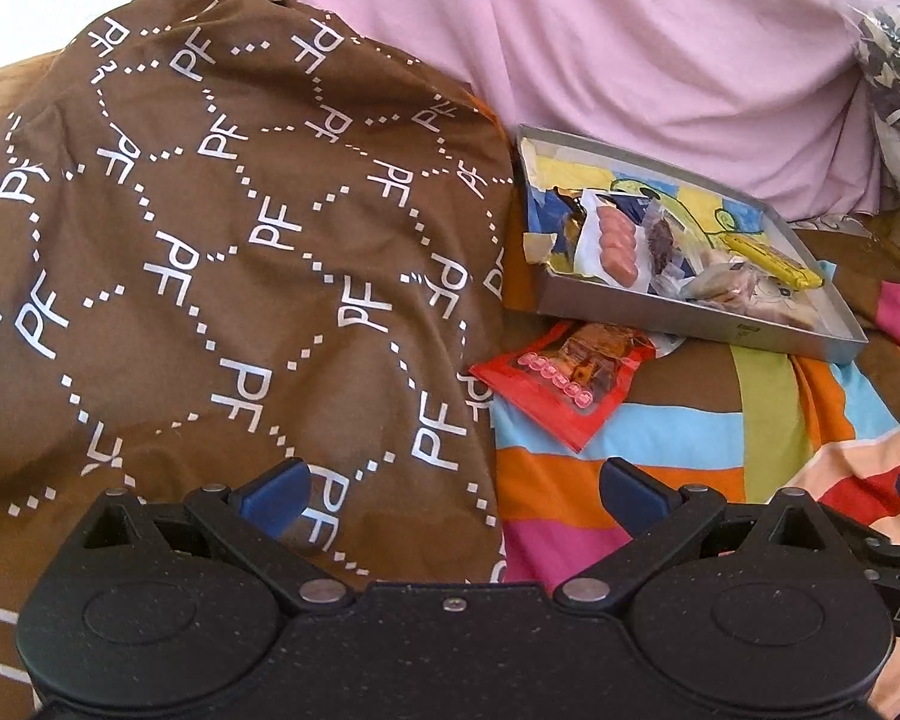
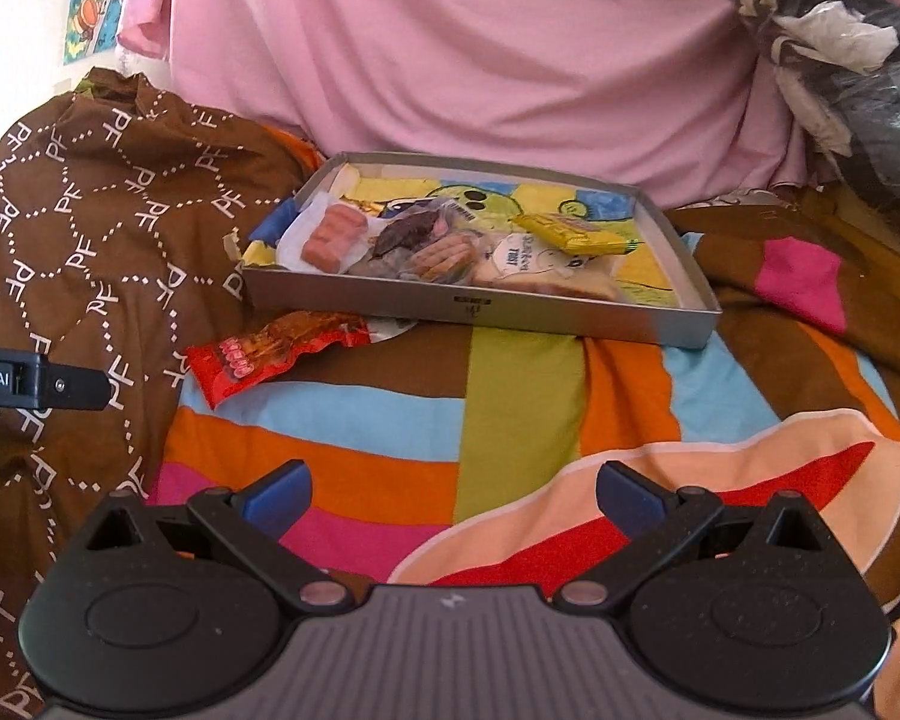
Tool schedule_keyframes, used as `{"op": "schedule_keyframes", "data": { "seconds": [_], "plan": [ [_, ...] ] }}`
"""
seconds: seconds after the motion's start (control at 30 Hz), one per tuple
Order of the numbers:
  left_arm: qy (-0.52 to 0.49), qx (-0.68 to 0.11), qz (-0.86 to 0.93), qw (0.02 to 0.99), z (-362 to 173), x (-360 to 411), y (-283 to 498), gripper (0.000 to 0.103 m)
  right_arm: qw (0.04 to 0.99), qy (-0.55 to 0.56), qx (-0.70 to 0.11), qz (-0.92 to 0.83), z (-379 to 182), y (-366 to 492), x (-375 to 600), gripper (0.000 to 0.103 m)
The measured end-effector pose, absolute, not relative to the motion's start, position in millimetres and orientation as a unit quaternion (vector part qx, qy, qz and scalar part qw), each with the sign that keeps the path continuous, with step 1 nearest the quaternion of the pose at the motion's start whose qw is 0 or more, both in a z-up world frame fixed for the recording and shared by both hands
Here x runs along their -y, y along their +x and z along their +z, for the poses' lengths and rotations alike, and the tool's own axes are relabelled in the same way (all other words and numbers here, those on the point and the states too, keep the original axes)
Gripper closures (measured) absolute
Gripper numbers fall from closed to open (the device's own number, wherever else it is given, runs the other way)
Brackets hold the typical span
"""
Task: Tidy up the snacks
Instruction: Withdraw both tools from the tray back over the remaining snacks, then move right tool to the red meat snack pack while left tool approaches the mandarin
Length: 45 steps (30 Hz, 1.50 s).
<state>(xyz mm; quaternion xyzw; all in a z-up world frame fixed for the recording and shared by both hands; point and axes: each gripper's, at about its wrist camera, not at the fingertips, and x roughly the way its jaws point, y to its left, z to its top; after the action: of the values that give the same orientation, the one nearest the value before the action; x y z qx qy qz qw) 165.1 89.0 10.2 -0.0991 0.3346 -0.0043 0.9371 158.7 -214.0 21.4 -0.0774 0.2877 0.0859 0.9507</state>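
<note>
Right wrist view showed my right tool (image 2: 453, 498) with its blue fingers spread apart and nothing between them, hanging over the striped bedspread (image 2: 522, 396) on the near side of the grey tray (image 2: 480, 312). My left tool (image 1: 453, 498) was likewise spread and empty, held over the bedspread at the edge of the brown printed cloth (image 1: 222, 252) that lay bunched to the left of the tray.

Most snacks were already in the tray: a pack of pink sausages (image 2: 333, 237) at its left end, a dark packet (image 2: 411, 234) beside that, a clear bag of bread (image 2: 528, 267) toward the middle, and a yellow bar (image 2: 576, 234) to the right of it. One red snack packet (image 2: 270, 357) was left out, lying flat on the bedspread just off the tray's near-left corner, one end seemingly tucked under the tray's edge.

I judged that packet the next job, and the risky one. It lay flat on soft fabric, so a low pinch could gather bedspread with the wrapper. If its end was pinned under the tray, pulling could drag or tilt the tray and spill what was inside. The glossy film might also slip from my fingers.
</note>
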Motion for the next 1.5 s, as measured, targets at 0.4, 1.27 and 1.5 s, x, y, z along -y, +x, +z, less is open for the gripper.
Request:
{"op": "schedule_keyframes", "data": {
  "seconds": [0.4, 1.27, 1.5],
  "plan": [
    [-0.080, -0.316, 0.000, 0.945, 10.0, -92.6, 176.3, 0.001, 0.947, -0.076, -0.298, 0.093, 16.0, 177.2, 197.5, 0.000],
    [-0.096, -0.278, 0.024, 0.955, 13.3, -132.0, 209.8, 0.001, 0.921, -0.042, -0.352, 0.163, 2.8, 270.5, 120.8, 0.000],
    [-0.108, -0.276, 0.024, 0.955, 12.6, -137.3, 212.7, 0.001, 0.908, 0.017, -0.353, 0.223, -4.8, 266.2, 125.7, 0.016]
  ]
}}
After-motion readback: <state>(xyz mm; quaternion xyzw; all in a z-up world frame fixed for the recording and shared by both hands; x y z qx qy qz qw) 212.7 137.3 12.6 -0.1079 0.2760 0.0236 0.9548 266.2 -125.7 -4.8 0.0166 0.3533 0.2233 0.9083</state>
